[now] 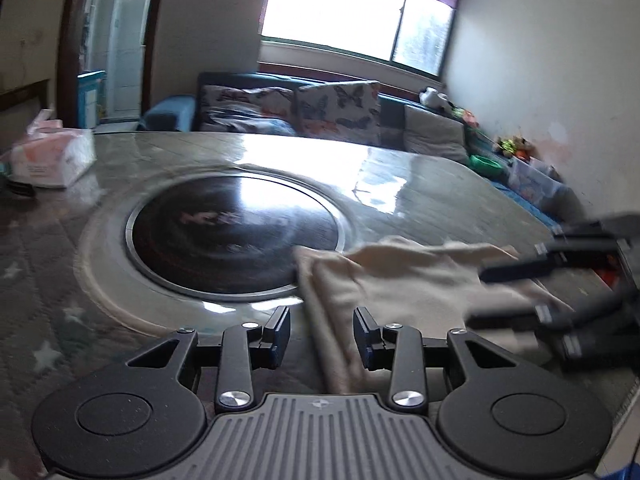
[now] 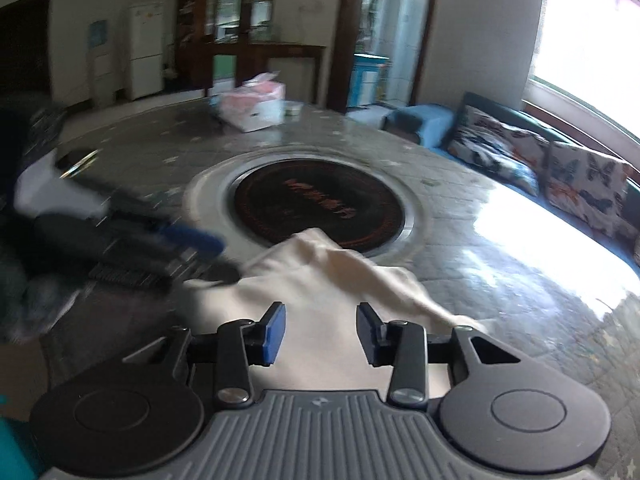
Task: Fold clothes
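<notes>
A cream cloth (image 1: 400, 280) lies crumpled on the table, its far corner over the rim of a round black cooktop (image 1: 236, 232). My left gripper (image 1: 322, 336) is open and empty, just above the cloth's left edge. My right gripper (image 1: 484, 292) shows blurred at the right of the left wrist view, jaws apart over the cloth. In the right wrist view the right gripper (image 2: 321, 334) is open above the cloth (image 2: 320, 284), with nothing between the pads. The left gripper (image 2: 192, 248) appears blurred at the left, near the cloth's left edge.
The glossy table (image 2: 500, 248) has a round black cooktop (image 2: 320, 204) set in its middle. A tissue box (image 1: 52, 156) stands at the far left; it also shows in the right wrist view (image 2: 256, 106). A sofa with butterfly cushions (image 1: 336, 116) runs behind the table.
</notes>
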The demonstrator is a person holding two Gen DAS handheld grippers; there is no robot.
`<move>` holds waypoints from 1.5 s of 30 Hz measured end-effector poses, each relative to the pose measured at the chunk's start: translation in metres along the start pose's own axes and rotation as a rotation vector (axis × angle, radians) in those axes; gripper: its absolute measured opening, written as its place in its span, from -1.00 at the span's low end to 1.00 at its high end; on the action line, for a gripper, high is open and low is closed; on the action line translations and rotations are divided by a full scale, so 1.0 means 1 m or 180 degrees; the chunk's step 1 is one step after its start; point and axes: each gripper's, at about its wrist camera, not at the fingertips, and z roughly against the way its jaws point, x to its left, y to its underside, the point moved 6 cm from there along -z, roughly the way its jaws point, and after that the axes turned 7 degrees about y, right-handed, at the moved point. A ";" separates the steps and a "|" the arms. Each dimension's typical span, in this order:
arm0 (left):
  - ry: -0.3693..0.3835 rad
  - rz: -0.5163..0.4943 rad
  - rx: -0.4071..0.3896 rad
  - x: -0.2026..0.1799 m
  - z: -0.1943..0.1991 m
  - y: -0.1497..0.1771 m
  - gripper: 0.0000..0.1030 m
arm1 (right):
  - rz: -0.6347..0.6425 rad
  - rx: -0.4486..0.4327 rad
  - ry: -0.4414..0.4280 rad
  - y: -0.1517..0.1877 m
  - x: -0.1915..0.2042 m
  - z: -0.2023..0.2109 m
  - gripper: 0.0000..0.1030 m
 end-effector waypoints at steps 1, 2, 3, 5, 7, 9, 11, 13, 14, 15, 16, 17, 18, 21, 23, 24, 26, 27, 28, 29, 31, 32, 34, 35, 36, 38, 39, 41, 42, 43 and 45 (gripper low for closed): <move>-0.0033 0.0027 -0.0009 0.004 0.002 -0.002 -0.27 | 0.0059 -0.0001 -0.0056 0.000 0.008 -0.001 -0.15; -0.0065 0.0056 -0.0016 0.007 0.004 -0.004 -0.27 | 0.0118 -0.0001 -0.0113 0.000 0.015 -0.001 -0.12; -0.0086 0.0110 -0.0011 0.011 0.005 -0.006 -0.26 | 0.0177 -0.0002 -0.0169 0.000 0.023 -0.002 -0.11; -0.0108 0.0230 0.0002 0.017 0.006 -0.010 -0.23 | 0.0336 -0.0001 -0.0254 0.001 0.040 -0.005 -0.10; -0.0090 0.0319 0.0004 0.020 0.007 -0.012 -0.21 | 0.0504 -0.0003 -0.0314 0.002 0.056 -0.010 -0.04; -0.0059 0.0403 0.0013 0.020 0.006 -0.013 -0.16 | 0.0665 -0.0012 -0.0328 0.003 0.070 -0.015 -0.03; 0.0015 0.0517 0.0046 0.018 0.003 -0.013 -0.04 | 0.0775 -0.0016 -0.0288 0.004 0.080 -0.021 -0.03; 0.0070 0.0598 0.0083 0.016 -0.002 -0.012 0.04 | 0.0843 -0.0019 -0.0237 0.004 0.086 -0.027 -0.05; 0.0094 0.0634 0.0099 0.015 -0.004 -0.011 0.06 | 0.0833 -0.0020 -0.0219 0.004 0.087 -0.029 -0.07; 0.0120 0.0677 0.0117 0.014 -0.006 -0.011 0.07 | 0.0807 -0.0015 -0.0206 0.004 0.086 -0.031 -0.12; 0.0147 0.0721 0.0135 0.013 -0.008 -0.011 0.09 | 0.0760 -0.0013 -0.0199 0.004 0.085 -0.031 -0.26; 0.0174 0.0781 0.0154 0.013 -0.011 -0.011 0.10 | 0.0701 -0.0017 -0.0195 0.003 0.082 -0.031 -0.39; 0.0200 0.0842 0.0173 0.013 -0.014 -0.012 0.10 | 0.0642 -0.0021 -0.0191 0.003 0.079 -0.031 -0.45; 0.0243 0.1041 0.0218 0.013 -0.021 -0.013 0.16 | 0.0355 -0.0050 -0.0268 -0.001 0.066 -0.024 -0.66; 0.0274 0.1169 0.0255 0.014 -0.026 -0.013 0.19 | 0.0187 -0.0080 -0.0319 -0.004 0.059 -0.019 -0.72; 0.0290 0.1233 0.0274 0.015 -0.028 -0.013 0.20 | 0.0131 -0.0099 -0.0333 -0.004 0.056 -0.016 -0.73; 0.0320 0.1360 0.0311 0.015 -0.033 -0.013 0.20 | 0.0013 -0.0156 -0.0362 -0.006 0.050 -0.010 -0.76; 0.0336 0.1424 0.0330 0.016 -0.036 -0.013 0.20 | -0.0032 -0.0181 -0.0371 -0.007 0.047 -0.007 -0.76; 0.0351 0.1488 0.0348 0.016 -0.038 -0.013 0.20 | -0.0053 -0.0196 -0.0373 -0.006 0.046 -0.005 -0.77; 0.0366 0.1552 0.0367 0.016 -0.041 -0.013 0.18 | -0.0078 -0.0210 -0.0380 -0.006 0.044 -0.002 -0.78; 0.0397 0.1680 0.0404 0.017 -0.046 -0.013 0.16 | -0.0128 -0.0232 -0.0398 -0.005 0.041 0.001 -0.78; 0.0413 0.1744 0.0422 0.017 -0.048 -0.013 0.04 | -0.0136 -0.0235 -0.0402 -0.006 0.040 0.001 -0.78; 0.0443 0.1872 0.0460 0.018 -0.053 -0.013 -0.33 | -0.0152 -0.0242 -0.0410 -0.006 0.040 0.002 -0.78; 0.0457 0.1931 0.0476 0.018 -0.055 -0.013 -0.48 | -0.0160 -0.0245 -0.0413 -0.006 0.039 0.003 -0.78; 0.0457 0.1945 0.0476 0.019 -0.057 -0.012 -0.57 | -0.0168 -0.0248 -0.0417 -0.006 0.039 0.003 -0.78; 0.0456 0.1971 0.0474 0.021 -0.060 -0.010 -0.64 | -0.0206 -0.0242 -0.0430 -0.005 0.037 0.003 -0.77; 0.0449 0.1950 0.0466 0.020 -0.059 -0.011 -0.65 | -0.0246 -0.0238 -0.0428 -0.003 0.034 0.003 -0.76; 0.0437 0.1911 0.0457 0.019 -0.058 -0.011 -0.65 | -0.0360 -0.0237 -0.0393 0.001 0.024 0.006 -0.68; 0.0432 0.1893 0.0456 0.019 -0.058 -0.011 -0.65 | -0.0417 -0.0237 -0.0376 0.003 0.018 0.007 -0.68; 0.0431 0.1886 0.0456 0.018 -0.058 -0.011 -0.66 | -0.0475 -0.0236 -0.0359 0.005 0.013 0.009 -0.68; 0.0427 0.1870 0.0456 0.017 -0.058 -0.012 -0.66 | -0.0599 -0.0220 -0.0277 0.010 -0.001 0.011 -0.67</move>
